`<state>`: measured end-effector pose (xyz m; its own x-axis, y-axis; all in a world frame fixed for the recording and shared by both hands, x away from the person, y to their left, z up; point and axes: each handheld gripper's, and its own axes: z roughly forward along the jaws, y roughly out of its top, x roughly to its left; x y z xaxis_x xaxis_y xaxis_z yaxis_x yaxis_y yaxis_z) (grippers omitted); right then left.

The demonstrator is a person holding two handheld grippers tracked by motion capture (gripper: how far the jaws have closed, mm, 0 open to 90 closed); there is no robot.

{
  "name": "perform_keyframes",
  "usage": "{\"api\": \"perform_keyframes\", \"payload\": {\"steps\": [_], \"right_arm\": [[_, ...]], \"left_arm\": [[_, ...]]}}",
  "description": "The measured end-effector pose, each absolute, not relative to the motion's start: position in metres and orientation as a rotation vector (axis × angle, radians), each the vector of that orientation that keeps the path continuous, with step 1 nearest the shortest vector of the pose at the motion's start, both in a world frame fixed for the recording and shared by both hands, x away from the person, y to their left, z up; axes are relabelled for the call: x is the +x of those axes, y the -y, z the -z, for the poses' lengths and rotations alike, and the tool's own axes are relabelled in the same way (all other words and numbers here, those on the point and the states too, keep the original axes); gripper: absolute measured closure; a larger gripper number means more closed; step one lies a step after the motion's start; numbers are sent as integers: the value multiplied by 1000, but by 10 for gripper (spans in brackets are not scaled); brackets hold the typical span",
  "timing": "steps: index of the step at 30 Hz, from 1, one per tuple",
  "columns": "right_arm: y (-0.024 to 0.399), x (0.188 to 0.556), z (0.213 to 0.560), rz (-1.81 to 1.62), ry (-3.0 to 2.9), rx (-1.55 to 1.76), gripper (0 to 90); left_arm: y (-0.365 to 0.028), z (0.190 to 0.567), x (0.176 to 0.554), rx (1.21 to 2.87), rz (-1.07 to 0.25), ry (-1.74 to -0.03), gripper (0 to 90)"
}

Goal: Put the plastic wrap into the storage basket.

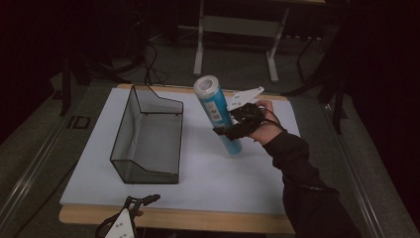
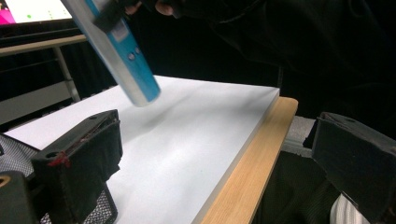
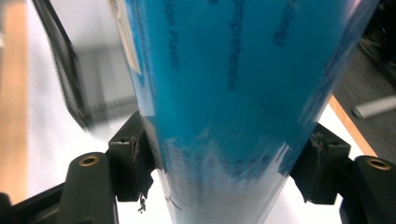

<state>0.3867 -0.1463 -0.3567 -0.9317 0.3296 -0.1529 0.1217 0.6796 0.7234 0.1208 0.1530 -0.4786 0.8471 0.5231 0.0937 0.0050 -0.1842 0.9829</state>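
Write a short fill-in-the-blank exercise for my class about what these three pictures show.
1. The right gripper is shut on a blue ____.
2. The black mesh basket stands on the ____ board.
3. The left gripper holds ____.
4. The cylinder is tilted, its lower end ____ the board.

Missing words: cylinder; white; nothing; above

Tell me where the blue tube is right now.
In the high view the blue tube is right of centre, tilted above the white board, clamped in the right gripper, right of the wire mesh basket.

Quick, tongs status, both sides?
Left tongs: open, holding nothing, at the table's near edge.
Right tongs: closed on the blue tube, lifted and tilted.
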Motion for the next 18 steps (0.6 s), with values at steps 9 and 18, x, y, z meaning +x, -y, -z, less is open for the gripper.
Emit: {"api": "perform_keyframes", "payload": {"steps": [9, 18], "right_arm": [[128, 382, 338, -1367, -2519, 432, 315], [96, 379, 328, -1568, -2448, 573, 316]], "left_arm": [[-155, 477, 120, 1696, -491, -408, 24], [-157, 477, 119, 1672, -514, -408, 23]]}}
